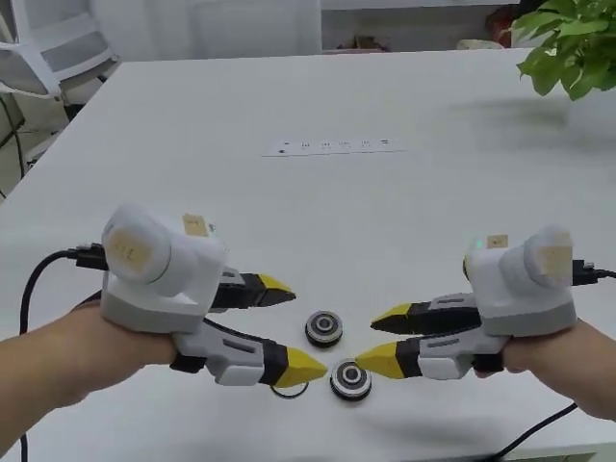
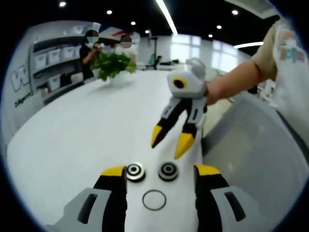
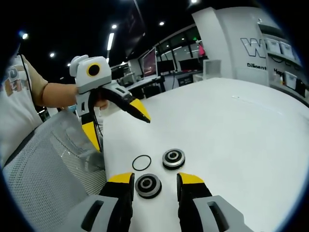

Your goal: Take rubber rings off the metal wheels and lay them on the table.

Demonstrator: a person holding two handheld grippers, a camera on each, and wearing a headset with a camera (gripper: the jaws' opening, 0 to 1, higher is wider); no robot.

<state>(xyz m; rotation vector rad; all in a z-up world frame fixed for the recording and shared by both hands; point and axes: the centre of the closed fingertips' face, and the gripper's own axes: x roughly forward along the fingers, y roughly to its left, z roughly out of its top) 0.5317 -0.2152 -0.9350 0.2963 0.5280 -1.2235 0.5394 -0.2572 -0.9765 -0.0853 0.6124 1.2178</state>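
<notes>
The left gripper has its yellow-tipped jaws spread wide and grips nothing. A thin black rubber ring lies flat on the white table in the gap between them. Just past its tips sit two small metal wheels, each a bright hub inside a dark rim. The near wheel lies between the tips of the right gripper, whose jaws are also open and empty, and neither pad visibly touches it. The far wheel sits just beyond that gripper's right tip.

In the head view each hand holds its gripper low over the table, and the two point at each other with the wheels between them. There the left gripper's lower jaw covers most of the ring. Whether either wheel carries a ring is too small to tell.
</notes>
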